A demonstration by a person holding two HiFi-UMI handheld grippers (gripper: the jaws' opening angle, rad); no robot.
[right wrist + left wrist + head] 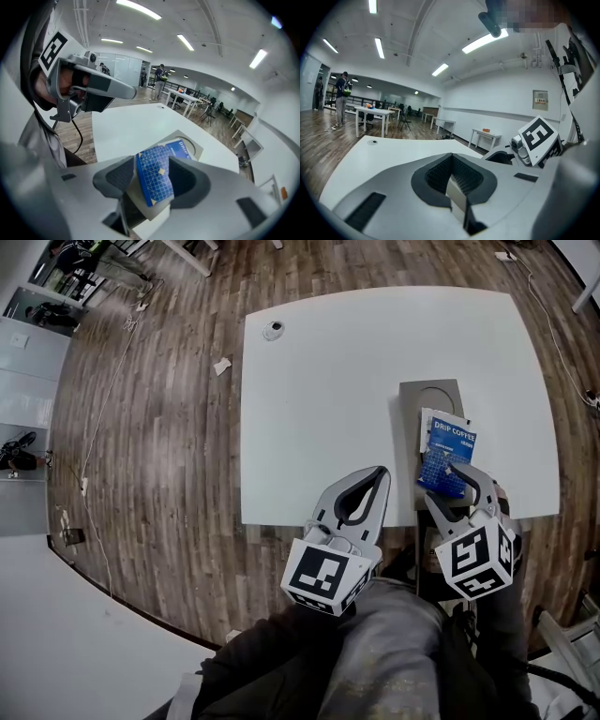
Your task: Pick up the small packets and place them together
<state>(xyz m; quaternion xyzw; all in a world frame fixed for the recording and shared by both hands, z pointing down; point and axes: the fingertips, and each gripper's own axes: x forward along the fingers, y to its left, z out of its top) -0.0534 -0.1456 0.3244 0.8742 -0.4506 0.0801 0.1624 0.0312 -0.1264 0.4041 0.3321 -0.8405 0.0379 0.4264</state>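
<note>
A blue patterned packet (439,476) (154,180) stands on edge between the jaws of my right gripper (452,476) (153,174). The jaws are apart and their pads do not press on it, so the gripper is open. Just beyond lies a blue "drip coffee" packet (453,435) (182,149) on top of white ones, all on a grey tray (429,393) (198,151) near the white table's (337,381) front right edge. My left gripper (375,476) (452,177) hovers at the front edge, left of the tray, shut and empty.
A round cable grommet (274,330) sits at the table's far left corner. Paper scraps (222,366) lie on the wood floor to the left. The person's legs (394,643) are below the front edge. Other tables (372,115) and people stand far off.
</note>
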